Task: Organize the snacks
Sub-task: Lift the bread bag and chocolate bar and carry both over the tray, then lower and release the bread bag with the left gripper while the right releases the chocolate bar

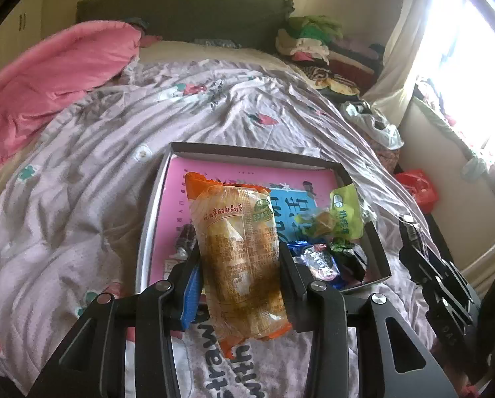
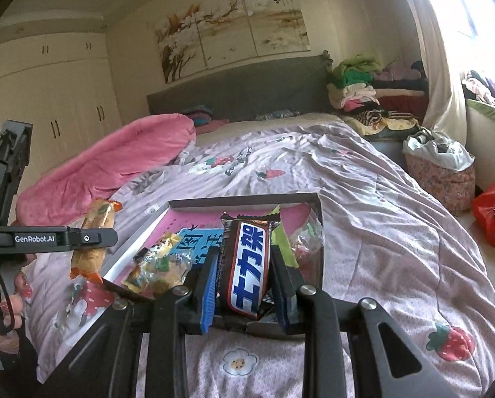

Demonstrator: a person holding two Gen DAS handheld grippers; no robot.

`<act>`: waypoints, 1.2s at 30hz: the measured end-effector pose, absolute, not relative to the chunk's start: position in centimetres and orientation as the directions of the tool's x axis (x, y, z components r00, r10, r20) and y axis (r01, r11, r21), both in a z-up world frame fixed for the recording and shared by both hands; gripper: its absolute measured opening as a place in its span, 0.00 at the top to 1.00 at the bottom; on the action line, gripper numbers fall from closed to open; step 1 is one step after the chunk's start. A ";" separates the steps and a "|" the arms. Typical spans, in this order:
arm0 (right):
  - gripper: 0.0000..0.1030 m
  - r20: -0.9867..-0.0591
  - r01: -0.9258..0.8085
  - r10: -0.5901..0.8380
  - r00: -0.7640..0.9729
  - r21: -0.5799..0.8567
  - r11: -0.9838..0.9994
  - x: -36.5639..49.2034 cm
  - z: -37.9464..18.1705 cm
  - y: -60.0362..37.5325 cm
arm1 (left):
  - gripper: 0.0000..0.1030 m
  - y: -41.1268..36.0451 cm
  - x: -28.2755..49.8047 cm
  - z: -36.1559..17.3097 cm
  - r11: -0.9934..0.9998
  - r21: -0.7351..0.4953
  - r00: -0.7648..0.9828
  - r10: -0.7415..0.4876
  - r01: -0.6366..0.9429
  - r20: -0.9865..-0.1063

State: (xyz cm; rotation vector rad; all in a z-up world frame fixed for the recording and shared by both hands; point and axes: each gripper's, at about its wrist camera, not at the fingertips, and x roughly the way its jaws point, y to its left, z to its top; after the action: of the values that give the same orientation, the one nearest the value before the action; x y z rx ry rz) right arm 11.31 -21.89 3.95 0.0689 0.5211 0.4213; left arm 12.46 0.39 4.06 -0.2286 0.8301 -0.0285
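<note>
My left gripper (image 1: 239, 262) is shut on an orange-edged clear snack packet (image 1: 239, 245) and holds it over the near edge of a shallow grey box (image 1: 247, 151) with a pink and blue lining. My right gripper (image 2: 244, 265) is shut on a brown Snickers bar (image 2: 245, 265) above the same box (image 2: 240, 203). In the box lie a green-yellow packet (image 1: 345, 212) and several small wrapped sweets (image 1: 327, 258). The left gripper with its packet (image 2: 93, 242) shows at the left of the right wrist view; the right gripper's body (image 1: 436, 275) shows at the right of the left wrist view.
The box lies on a bed with a lilac strawberry-print quilt (image 1: 81, 232). A pink duvet (image 1: 48, 76) is bunched at the far left. Piled clothes (image 2: 363, 89), a white plastic bag on a basket (image 2: 440, 159) and a red bag (image 2: 493, 212) are at the right.
</note>
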 end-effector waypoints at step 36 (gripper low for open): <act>0.72 -0.480 -0.310 0.368 0.796 0.199 0.930 14.4 3.0 -23.2 | 0.59 1.9 15.2 1.7 0.980 -0.165 0.655 -0.053 -0.110 -0.754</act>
State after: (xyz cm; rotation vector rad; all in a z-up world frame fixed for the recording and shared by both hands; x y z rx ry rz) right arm 14.42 -23.21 2.97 0.1124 0.5384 0.3646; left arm 15.20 1.89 1.71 -0.2032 0.8577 0.0324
